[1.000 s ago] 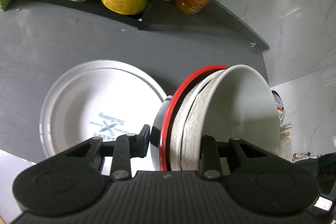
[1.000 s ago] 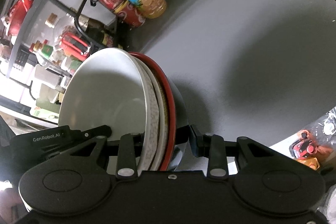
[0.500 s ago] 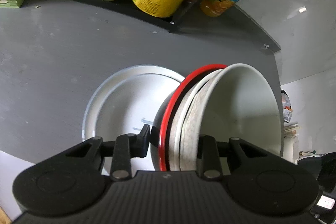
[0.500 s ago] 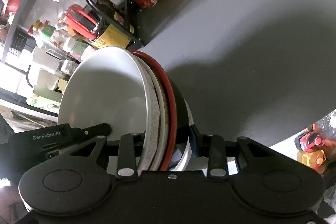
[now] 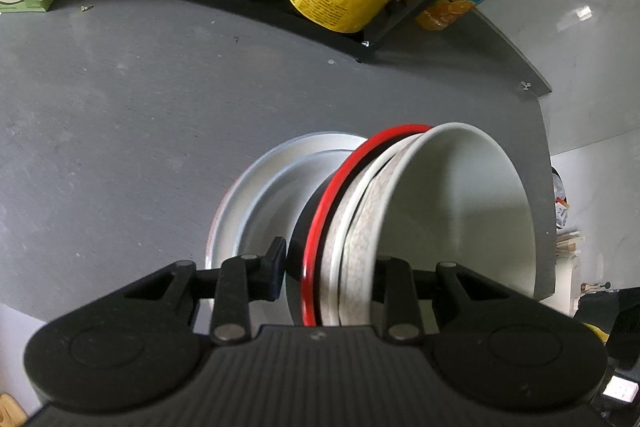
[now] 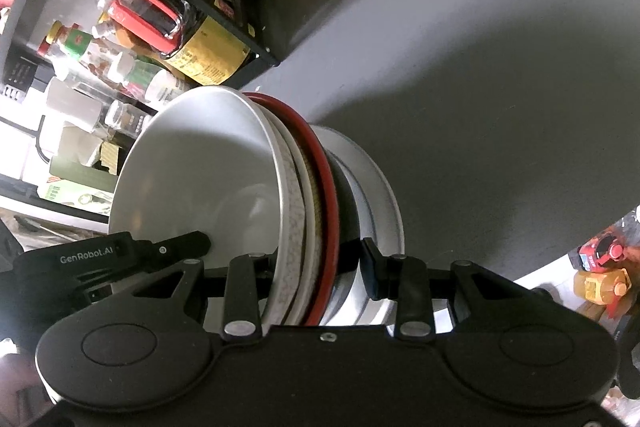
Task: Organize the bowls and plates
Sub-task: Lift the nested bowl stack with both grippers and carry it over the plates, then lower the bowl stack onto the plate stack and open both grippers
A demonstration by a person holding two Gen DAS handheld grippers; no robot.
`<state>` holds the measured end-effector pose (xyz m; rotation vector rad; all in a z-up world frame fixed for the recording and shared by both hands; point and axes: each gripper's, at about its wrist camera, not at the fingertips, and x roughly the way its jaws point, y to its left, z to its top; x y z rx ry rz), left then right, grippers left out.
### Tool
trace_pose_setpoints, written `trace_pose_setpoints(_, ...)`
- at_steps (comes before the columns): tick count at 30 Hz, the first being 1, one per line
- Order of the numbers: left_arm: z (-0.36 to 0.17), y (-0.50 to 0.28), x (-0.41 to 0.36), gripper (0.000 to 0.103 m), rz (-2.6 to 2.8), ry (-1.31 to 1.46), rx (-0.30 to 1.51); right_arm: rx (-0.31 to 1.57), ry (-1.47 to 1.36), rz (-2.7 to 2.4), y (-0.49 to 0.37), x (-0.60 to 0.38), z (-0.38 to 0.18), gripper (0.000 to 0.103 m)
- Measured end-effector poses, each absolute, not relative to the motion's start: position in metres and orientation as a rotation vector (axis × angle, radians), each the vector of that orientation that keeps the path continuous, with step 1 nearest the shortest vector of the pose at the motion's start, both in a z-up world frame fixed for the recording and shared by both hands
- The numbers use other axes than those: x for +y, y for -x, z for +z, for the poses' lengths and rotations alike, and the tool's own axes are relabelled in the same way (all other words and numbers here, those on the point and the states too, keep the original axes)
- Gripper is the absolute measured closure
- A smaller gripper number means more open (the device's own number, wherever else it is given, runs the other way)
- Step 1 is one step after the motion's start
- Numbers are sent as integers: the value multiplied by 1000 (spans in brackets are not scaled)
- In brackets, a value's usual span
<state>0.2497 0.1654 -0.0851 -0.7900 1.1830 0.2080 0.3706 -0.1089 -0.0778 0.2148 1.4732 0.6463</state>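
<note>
Both grippers — left (image 5: 326, 277), right (image 6: 316, 267) — clamped on nested bowls (image 5: 452, 211) | over plate (image 5: 256, 195) | stacking unfinished — set-down left

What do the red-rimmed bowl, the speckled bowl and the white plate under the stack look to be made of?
Red-rimmed bowl: glossy black with a red lip, likely lacquer-look plastic or melamine. Speckled bowl: matte, stone-like flecking, probably melamine or glazed ceramic. White plate: smooth, soft sheen, thin rolled rim, ceramic or melamine; I cannot tell which.
</note>
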Motion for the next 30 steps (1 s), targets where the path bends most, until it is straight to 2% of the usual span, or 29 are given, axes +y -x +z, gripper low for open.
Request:
trace_pose_setpoints(15,-99,-247,173,74,154,769,1196,1461,-215,612,-361,-103,-88,70)
trace_pose_setpoints(21,-98,-248,171,73,121,737,1202,1444,-260,594,-357,-106,-89,67)
trace_pose_setpoints(24,-88,-249,167,65,115,673,1180,1427,-260,601,-356,-109,-85,64)
trace_pose_setpoints(28,-78,-250,163,50,122,608,1173,1379,-231,624,-355,-112,-70,45)
trace_pose_setpoints(30,-73,-251,161,44,134,572,1172,1353,-213,625,-354,-116,-63,41)
